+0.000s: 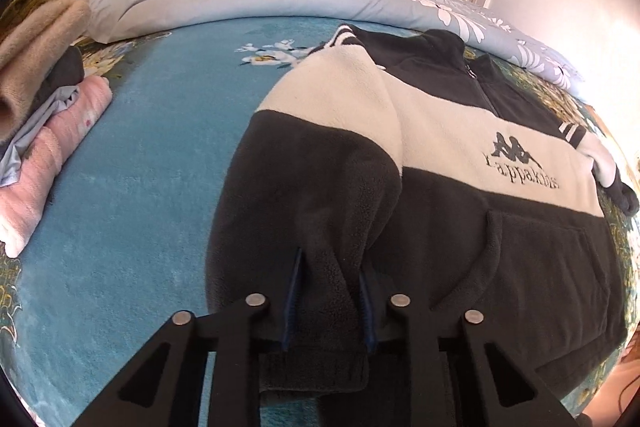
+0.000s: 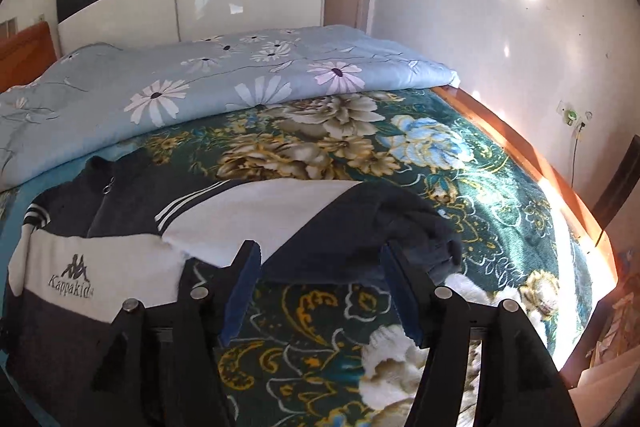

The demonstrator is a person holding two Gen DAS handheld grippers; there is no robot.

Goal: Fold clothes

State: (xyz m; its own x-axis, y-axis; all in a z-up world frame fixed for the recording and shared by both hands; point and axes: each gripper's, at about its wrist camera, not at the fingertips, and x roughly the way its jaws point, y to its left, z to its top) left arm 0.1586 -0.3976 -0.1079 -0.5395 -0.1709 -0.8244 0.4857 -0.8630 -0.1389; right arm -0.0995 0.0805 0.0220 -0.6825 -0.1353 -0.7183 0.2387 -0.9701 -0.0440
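Fleece pullover lies face up on the floral bedspread, collar toward the folded quilt, hem toward the camera, logo across the cream chest band. Left gripper is pinched on the dark cuff of the near sleeve, which is laid over the body along the garment's length. Over on the other side, the right gripper hangs with its jaws spread wide and nothing between them, the far sleeve stretched sideways just ahead of its fingertips, cuff bunched to the right. That outstretched sleeve is plainly nearer the right hand. Folded clothes sit stacked at the left.
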